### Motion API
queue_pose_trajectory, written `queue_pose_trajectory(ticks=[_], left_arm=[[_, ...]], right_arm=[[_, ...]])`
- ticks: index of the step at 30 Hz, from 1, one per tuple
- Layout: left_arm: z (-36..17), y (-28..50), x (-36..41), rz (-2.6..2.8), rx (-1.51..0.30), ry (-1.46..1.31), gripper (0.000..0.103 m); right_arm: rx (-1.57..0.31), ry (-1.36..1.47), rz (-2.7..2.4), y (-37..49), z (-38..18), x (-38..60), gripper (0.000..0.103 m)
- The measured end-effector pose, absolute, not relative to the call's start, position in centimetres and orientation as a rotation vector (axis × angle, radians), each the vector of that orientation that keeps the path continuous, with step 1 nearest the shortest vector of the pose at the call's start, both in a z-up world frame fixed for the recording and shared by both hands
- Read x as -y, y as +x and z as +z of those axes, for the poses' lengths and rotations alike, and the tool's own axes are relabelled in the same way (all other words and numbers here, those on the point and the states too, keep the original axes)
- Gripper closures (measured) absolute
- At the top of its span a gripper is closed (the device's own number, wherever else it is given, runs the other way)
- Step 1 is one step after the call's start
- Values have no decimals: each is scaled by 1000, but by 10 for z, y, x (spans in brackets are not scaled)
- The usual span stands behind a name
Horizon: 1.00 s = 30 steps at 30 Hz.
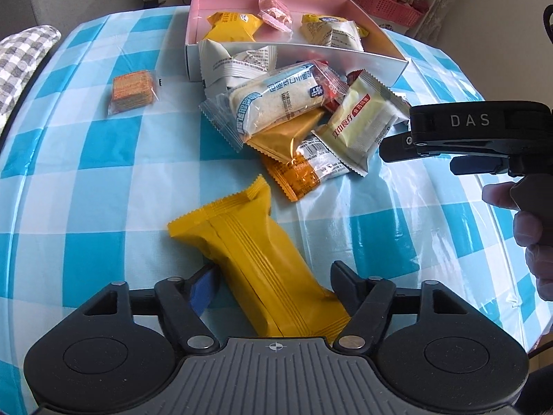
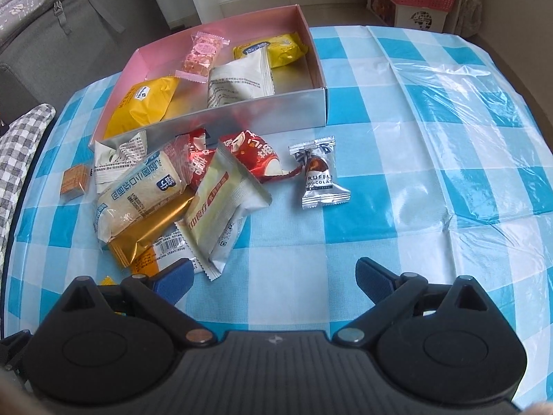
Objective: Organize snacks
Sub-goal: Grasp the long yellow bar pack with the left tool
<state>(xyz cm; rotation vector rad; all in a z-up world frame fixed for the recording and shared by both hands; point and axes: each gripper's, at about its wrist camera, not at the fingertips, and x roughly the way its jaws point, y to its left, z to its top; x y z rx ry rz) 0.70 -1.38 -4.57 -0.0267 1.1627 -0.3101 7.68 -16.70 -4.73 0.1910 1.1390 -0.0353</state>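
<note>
— How much room do you have?

— My right claw (image 2: 273, 278) hangs with its fingers spread over a bare stretch of checked cloth on the desk (image 2: 414, 159); the whole right side is free out to the curved edge. To my left the snack pile (image 2: 179, 200) crowds in, and one corner of it lies just beside my left finger.

— And your other one?

— My left claw (image 1: 274, 282) straddles a yellow packet (image 1: 255, 259) lying slantwise on the cloth. The fingers sit on either side of it, apart, and I cannot tell whether they touch the wrapper. Its near end is cut off behind my own body.

— Anything hard to read?

— The lowest packets in the pile are mostly covered. A small orange block (image 1: 132, 90) lies alone, well left of the heap. A silver truffle sweet (image 2: 319, 173) stands apart on the right.

— The box?

— The pink-lined box (image 2: 311, 65) sits behind the pile, open, holding two yellow packets, a white one and a pink sweet (image 2: 201, 56).
</note>
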Motion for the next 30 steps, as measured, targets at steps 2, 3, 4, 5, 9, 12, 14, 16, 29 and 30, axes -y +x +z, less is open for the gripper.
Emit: queue_pose_trajectory(ticks=[2,3,4,5,9,12,14,16,29,30], left_arm=[[-45,8,11,-313,-1160,-38,56],[-44,8,10,-313,-1158,-43,62],[-44,9,8,-315,-1155,-42,63],[-43,9,8,-316,-1151,-40,65],[-39,10,3,-297,-1109,-10,67],[-36,12,-2,-274,-1074,24,67],[-34,13,-5,-263,-1060,33,67],[-32,14,-7,-250,-1041,47,67],[-42,22,-11,-220,-1022,69,65],[-42,23,-11,-222,-1021,72,65]], right_arm=[[-1141,206,-40,79,-49,166,6],[-1140,219,-46,82,-50,165,7],[-1140,229,-49,83,-51,165,8],[-1140,248,-52,85,-52,165,8],[-1141,303,-64,93,-53,162,12],[-1146,341,-83,99,-56,160,16],[-1154,366,-99,103,-58,158,17],[-1155,381,-115,106,-60,156,18],[-1123,288,-181,116,-64,148,31],[-1132,271,-181,115,-63,150,33]])
